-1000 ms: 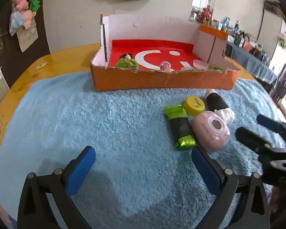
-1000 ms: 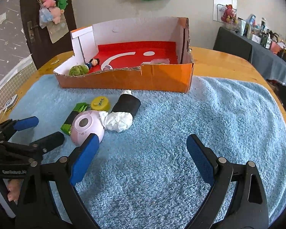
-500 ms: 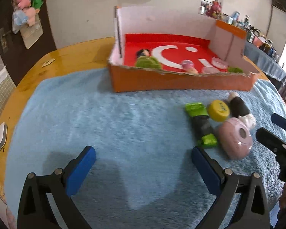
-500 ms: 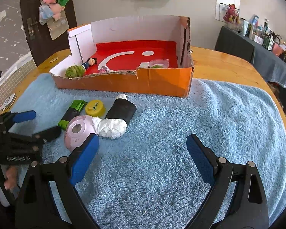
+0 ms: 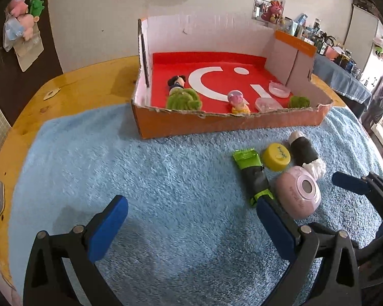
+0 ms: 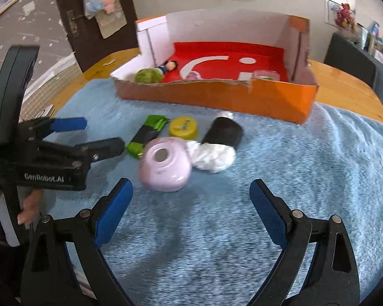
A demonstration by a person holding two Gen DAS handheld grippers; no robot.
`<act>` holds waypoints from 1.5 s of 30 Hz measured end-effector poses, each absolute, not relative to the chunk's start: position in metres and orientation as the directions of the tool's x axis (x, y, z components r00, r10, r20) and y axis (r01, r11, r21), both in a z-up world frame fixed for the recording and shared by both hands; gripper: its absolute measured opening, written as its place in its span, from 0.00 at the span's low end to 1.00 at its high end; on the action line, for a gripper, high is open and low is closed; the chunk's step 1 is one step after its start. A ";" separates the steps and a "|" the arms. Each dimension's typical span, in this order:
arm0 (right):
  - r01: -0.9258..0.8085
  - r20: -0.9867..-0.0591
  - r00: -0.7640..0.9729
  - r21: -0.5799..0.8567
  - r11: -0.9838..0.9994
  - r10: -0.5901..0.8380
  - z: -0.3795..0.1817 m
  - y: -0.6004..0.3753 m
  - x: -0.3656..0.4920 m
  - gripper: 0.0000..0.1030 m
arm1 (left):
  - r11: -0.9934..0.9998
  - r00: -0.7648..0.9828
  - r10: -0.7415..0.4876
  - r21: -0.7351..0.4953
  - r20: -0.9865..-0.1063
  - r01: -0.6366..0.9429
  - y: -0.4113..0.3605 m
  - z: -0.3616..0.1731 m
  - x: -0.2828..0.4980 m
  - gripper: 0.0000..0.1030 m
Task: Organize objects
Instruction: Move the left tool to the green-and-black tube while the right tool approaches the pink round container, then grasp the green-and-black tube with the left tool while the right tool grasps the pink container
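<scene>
Hovering over the blue towel (image 5: 166, 178), both grippers point down at the loose pile, nothing held. Left gripper (image 5: 191, 219) jaws spread wide, empty; pink round case (image 5: 297, 195) sits just beside its right fingertip (image 5: 268, 211). Right gripper (image 6: 191, 201) jaws also released, wide apart, the same pink round case (image 6: 166, 164) at 12 o'clock from the gap. Around the case: green-ended wrapper (image 6: 146, 135) at 10 o'clock, yellow cap (image 6: 183, 127) at 12, black tube (image 6: 226, 134) with white wad (image 6: 213, 156) at 2, wad touching the case. Orange box (image 5: 229, 123) with red floor stands farther back at 12 o'clock on the towel's far edge; inside, small doll (image 5: 176, 83), green fuzzy ball (image 5: 183, 100), pink figure (image 5: 238, 100), clear lids (image 5: 279, 89).
</scene>
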State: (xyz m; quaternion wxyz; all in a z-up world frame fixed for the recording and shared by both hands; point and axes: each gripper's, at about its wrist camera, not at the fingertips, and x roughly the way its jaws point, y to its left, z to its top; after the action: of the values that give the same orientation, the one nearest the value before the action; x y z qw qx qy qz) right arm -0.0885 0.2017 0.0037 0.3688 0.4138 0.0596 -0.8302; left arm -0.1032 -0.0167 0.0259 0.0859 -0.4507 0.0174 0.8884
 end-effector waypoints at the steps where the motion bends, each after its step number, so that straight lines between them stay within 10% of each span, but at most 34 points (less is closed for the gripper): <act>1: 0.658 -0.735 -0.391 0.197 -0.727 -0.554 0.002 0.198 -0.088 0.91 | -0.985 -0.579 0.138 -0.049 -0.804 -0.167 -0.018 0.026 -0.103 0.99; 12: 0.633 -0.748 -0.418 0.168 -0.756 -0.516 0.004 0.179 -0.092 0.67 | -0.980 -0.565 0.174 -0.086 -0.806 -0.179 -0.028 0.025 -0.103 0.99; 16: 0.657 -0.739 -0.373 0.216 -0.723 -0.560 0.004 0.181 -0.092 0.41 | -0.974 -0.562 0.196 -0.091 -0.804 -0.209 -0.020 0.028 -0.107 0.99; 45: 0.811 -0.738 -0.325 0.105 -0.576 -0.591 0.018 0.176 -0.101 0.52 | -0.933 -0.510 0.247 -0.060 -0.824 -0.355 0.006 0.021 -0.132 0.78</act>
State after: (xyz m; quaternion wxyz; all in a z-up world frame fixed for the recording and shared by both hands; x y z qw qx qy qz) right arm -0.1012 0.1765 0.0184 0.4375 0.3823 0.1434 -0.8012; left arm -0.1317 0.0063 0.0212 0.1736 -0.4633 0.0584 0.8671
